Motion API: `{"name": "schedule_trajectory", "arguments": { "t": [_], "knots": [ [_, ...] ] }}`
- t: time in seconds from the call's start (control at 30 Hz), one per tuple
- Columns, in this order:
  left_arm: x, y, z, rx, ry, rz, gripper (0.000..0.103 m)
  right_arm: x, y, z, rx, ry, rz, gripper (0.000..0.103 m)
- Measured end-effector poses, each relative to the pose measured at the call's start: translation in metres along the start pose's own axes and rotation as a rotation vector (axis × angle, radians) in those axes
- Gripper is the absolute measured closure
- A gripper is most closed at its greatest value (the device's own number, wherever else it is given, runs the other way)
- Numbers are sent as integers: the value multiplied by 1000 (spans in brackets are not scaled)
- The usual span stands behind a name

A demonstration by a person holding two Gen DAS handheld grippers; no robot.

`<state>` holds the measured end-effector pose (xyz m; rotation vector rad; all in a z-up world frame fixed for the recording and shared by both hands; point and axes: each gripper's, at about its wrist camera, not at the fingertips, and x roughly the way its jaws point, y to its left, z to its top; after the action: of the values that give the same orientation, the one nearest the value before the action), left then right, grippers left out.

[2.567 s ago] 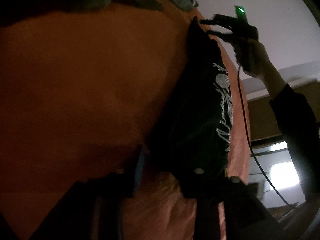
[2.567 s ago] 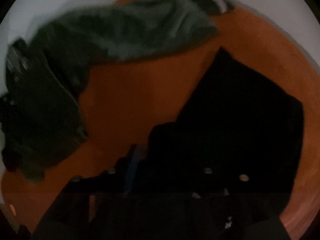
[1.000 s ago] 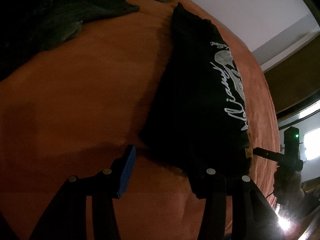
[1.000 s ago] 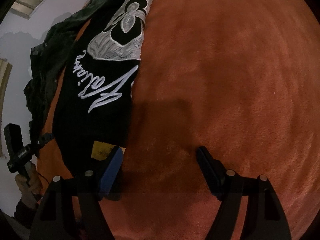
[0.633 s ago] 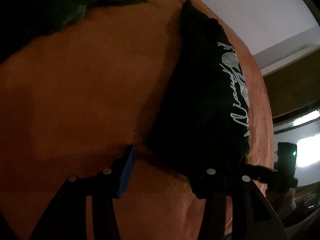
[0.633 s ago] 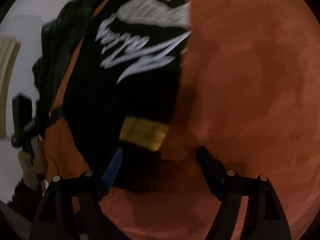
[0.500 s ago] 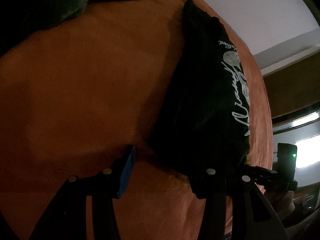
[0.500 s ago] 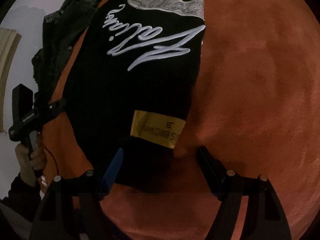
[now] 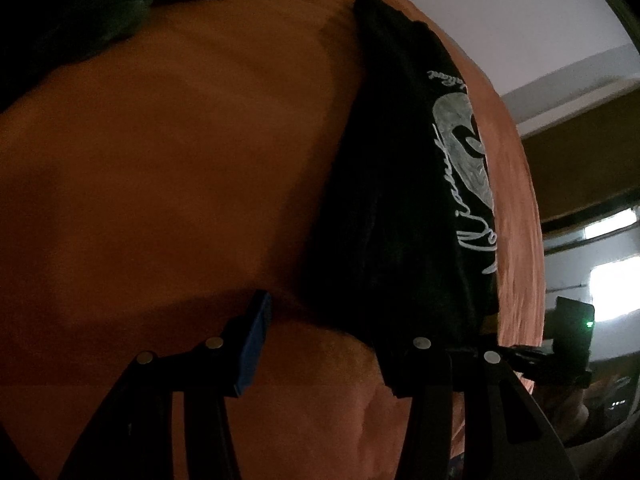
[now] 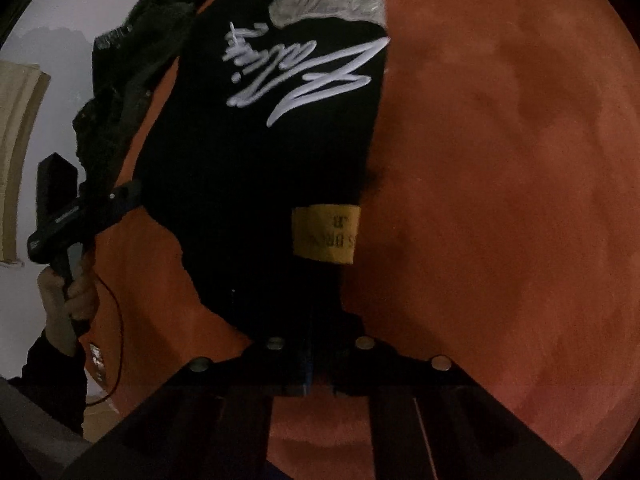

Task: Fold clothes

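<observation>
The right gripper [image 10: 310,364], at the bottom middle of the frame, had just shut its fingers on the near edge of the long black shirt with white writing [image 10: 256,152] lying on the orange bed cover [image 10: 500,184], ready to fold, while the left gripper's [image 9: 332,340] fingers stayed apart.

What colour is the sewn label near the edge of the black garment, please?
Mustard yellow label, clearest in the right wrist view.
</observation>
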<state>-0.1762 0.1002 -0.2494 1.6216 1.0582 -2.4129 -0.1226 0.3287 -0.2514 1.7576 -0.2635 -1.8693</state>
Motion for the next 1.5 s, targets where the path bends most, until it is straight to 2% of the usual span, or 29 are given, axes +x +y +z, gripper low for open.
{"name": "schedule_trajectory", "arguments": {
  "t": [0.13, 0.17, 0.23, 0.4, 0.53, 0.67, 0.77, 0.8, 0.83, 0.9, 1.03, 1.1, 1.17, 1.2, 1.23, 1.27, 1.33, 1.37, 1.5],
  "knots": [
    [-13, -11, -4, 27, 33, 33, 53, -23, -1, -8, -19, -39, -4, 99],
    [-20, -13, -5, 40, 16, 38, 53, -21, -2, -3, -8, -45, 8, 99],
    [-30, -13, -4, 53, 1, 51, 53, -21, -27, 1, 16, -45, 45, 99],
    [-20, -8, 9, 81, 33, 45, 53, 7, -17, 12, 48, -32, 72, 98],
    [-12, -22, 6, 132, 67, -15, 52, 11, -16, 15, 54, -18, 69, 95],
    [-10, -32, 8, 165, 72, -23, 45, 14, -23, 17, 86, -8, 73, 91],
    [-8, -32, 14, 156, 91, -52, 37, 16, -27, 18, 98, -2, 58, 76],
    [-6, -34, 16, 160, 106, -60, 31, 16, -29, 18, 99, -2, 58, 72],
    [-1, -35, 18, 171, 121, -63, 27, 17, -30, 19, 101, -3, 59, 71],
    [11, -33, 22, 191, 153, -61, 27, 18, -30, 22, 106, -15, 54, 70],
    [41, -26, 24, 142, 211, -28, 25, 20, -26, 23, 119, -57, 29, 70],
    [44, -33, 22, 174, 219, 2, 25, 21, -24, 23, 123, -80, 16, 70],
    [42, -38, 22, 183, 240, 6, 43, 22, -21, 23, 120, -110, 6, 70],
    [40, -36, 23, 156, 253, 17, 56, 22, -20, 22, 118, -123, 1, 70],
    [39, -30, 25, 107, 264, 25, 68, 23, -19, 22, 114, -134, -1, 70],
    [37, -23, 25, 46, 270, 2, 71, 22, -19, 21, 111, -148, -3, 70],
    [33, -9, 26, -76, 281, -44, 89, 17, -19, 17, 112, -165, -6, 72],
    [31, -5, 25, -122, 284, -65, 93, 14, -19, 16, 114, -171, -8, 73],
    [15, -30, 13, -41, 240, -73, 97, 9, -22, 15, 111, -182, -12, 85]
  ]
}}
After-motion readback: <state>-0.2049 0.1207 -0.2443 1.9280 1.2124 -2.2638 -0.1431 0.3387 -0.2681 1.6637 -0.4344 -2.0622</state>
